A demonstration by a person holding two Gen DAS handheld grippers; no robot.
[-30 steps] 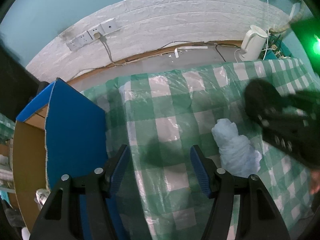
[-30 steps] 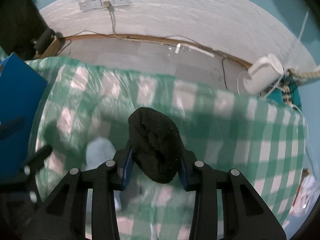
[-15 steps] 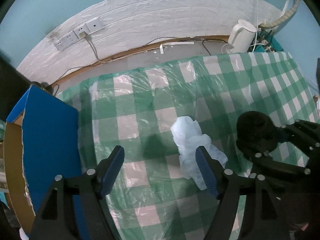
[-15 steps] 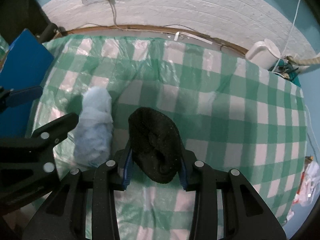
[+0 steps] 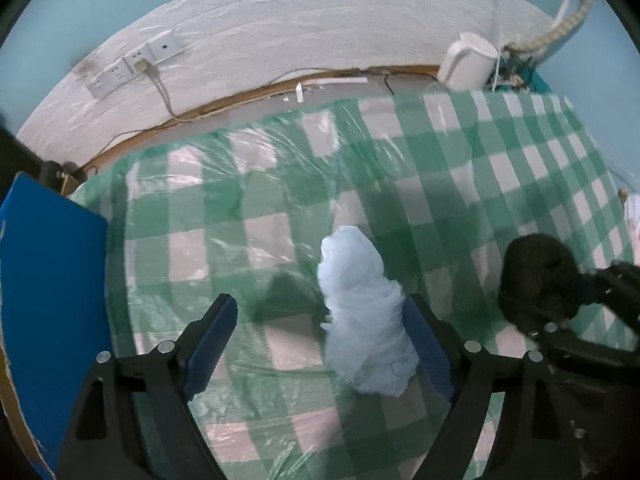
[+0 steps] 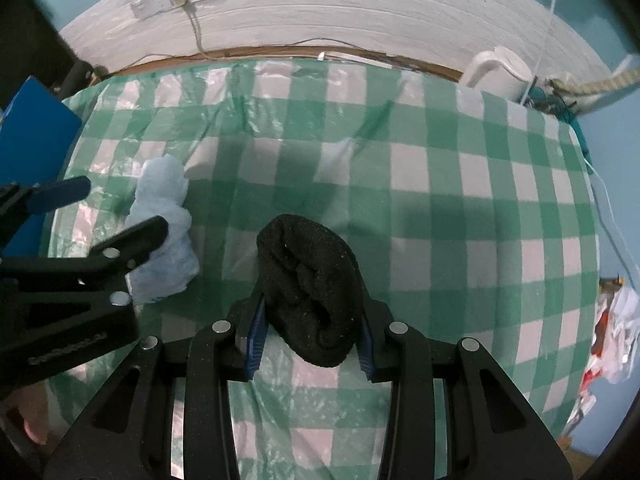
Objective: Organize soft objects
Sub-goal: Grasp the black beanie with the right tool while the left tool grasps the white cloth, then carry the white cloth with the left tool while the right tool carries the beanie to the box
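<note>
A pale blue crumpled cloth lies on the green-and-white checked tablecloth. My left gripper is open, and the cloth sits between its fingers, close against the right finger. The cloth also shows in the right wrist view, partly behind the left gripper's finger. My right gripper is shut on a rolled black sock and holds it over the table. The sock also shows in the left wrist view, right of the cloth.
A blue-sided cardboard box stands at the table's left edge. A white kettle and cables sit behind the table at the back right, by a white wall with sockets. Some clutter lies off the table's right side.
My left gripper has swung right from the box toward the blue cloth, which now sits between its fingers. My right gripper has moved right with the sock in it.
</note>
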